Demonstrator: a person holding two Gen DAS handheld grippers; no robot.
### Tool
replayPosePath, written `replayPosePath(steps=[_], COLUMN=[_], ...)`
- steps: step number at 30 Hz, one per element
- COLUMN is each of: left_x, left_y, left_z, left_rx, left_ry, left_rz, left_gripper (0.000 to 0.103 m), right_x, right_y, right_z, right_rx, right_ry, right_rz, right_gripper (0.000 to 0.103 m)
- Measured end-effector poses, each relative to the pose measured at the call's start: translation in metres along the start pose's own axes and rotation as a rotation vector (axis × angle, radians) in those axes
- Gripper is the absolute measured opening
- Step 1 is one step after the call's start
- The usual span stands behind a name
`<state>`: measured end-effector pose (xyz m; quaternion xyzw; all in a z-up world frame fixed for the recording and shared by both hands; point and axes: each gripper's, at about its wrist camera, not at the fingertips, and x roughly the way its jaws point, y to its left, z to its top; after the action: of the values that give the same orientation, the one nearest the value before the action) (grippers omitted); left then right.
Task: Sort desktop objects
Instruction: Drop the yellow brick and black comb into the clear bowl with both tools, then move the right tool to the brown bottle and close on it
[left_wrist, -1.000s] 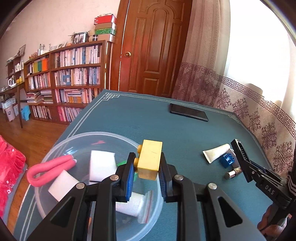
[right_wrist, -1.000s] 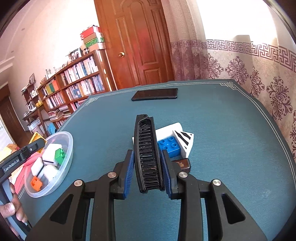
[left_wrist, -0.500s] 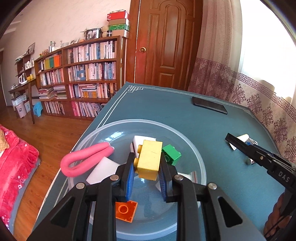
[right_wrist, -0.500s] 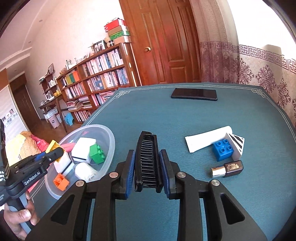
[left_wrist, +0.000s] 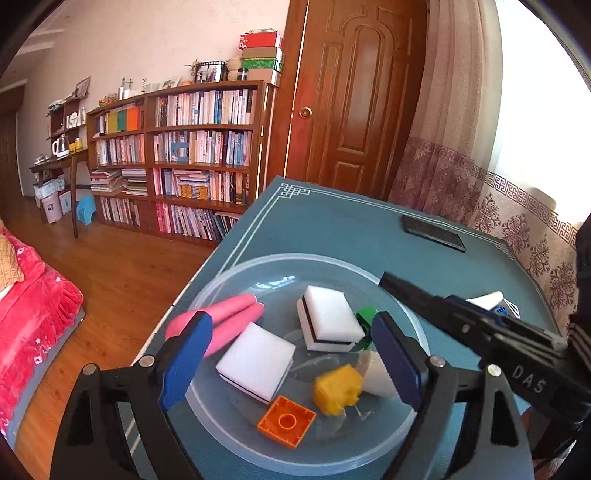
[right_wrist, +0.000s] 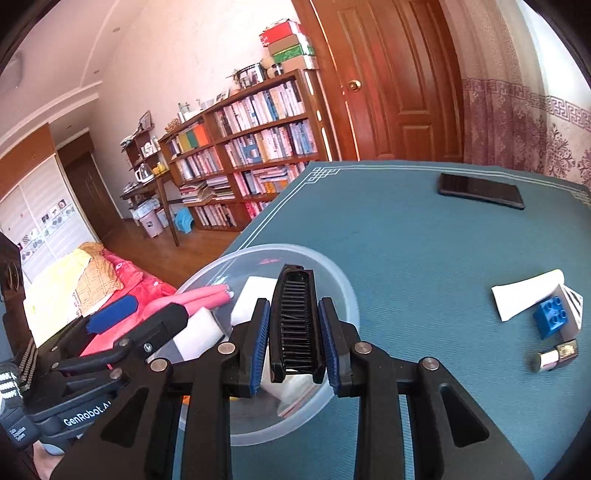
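Note:
A clear plastic bowl (left_wrist: 236, 280) sits at the table's near left corner. My left gripper (left_wrist: 291, 363) hangs open over it. A blurred yellow brick (left_wrist: 338, 389) lies in the bowl below the jaws, next to an orange brick (left_wrist: 286, 421), two white sponges (left_wrist: 330, 321), a green brick (left_wrist: 365, 317) and a pink foam loop (left_wrist: 229, 321). My right gripper (right_wrist: 295, 339) is shut on a black folding comb (right_wrist: 293, 321) held above the bowl (right_wrist: 343, 291). The comb tip (left_wrist: 399, 286) pokes over the bowl rim in the left wrist view.
On the teal tablecloth (right_wrist: 424, 229) to the right lie a white tube (right_wrist: 524, 297), a blue brick (right_wrist: 552, 317), a striped white box (right_wrist: 572, 302) and a small bottle (right_wrist: 556, 358). A black phone (right_wrist: 480, 190) lies farther back. The table edge drops left to a wooden floor.
My left gripper opened and the yellow brick dropped into the bowl. My right gripper carried the comb left, from over the open cloth to above the bowl.

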<state>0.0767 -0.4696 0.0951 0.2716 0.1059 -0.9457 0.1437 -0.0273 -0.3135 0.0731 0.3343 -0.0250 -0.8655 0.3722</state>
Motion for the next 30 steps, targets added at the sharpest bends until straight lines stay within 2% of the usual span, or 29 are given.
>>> replayPosePath(steps=[5, 11, 16, 30], left_x=[-0.003, 0.003, 0.002, 0.002], left_y=[0.004, -0.005, -0.013, -0.04], left_z=[0.003, -0.002, -0.004, -0.012], left_rx=[-0.003, 0.027, 0.052, 0.111], left_ry=[-0.018, 0.007, 0.002, 0.032], left_rz=[0.017, 0.016, 0.034, 0.021], left_gripper=[0.091, 0.092, 0.102, 0.102], right_x=[0.004, -0.003, -0.009, -0.034], right_y=[-0.002, -0.017, -0.029, -0.064], right_z=[-0.01, -0.015, -0.022, -0.034], right_rx=[-0.002, 0.028, 0.042, 0.11], right_ry=[0.019, 0.015, 0.009, -0.007], right_rz=[0.009, -0.013, -0.049, -0.119], right_gripper=[0.047, 0.048, 0.048, 0.05])
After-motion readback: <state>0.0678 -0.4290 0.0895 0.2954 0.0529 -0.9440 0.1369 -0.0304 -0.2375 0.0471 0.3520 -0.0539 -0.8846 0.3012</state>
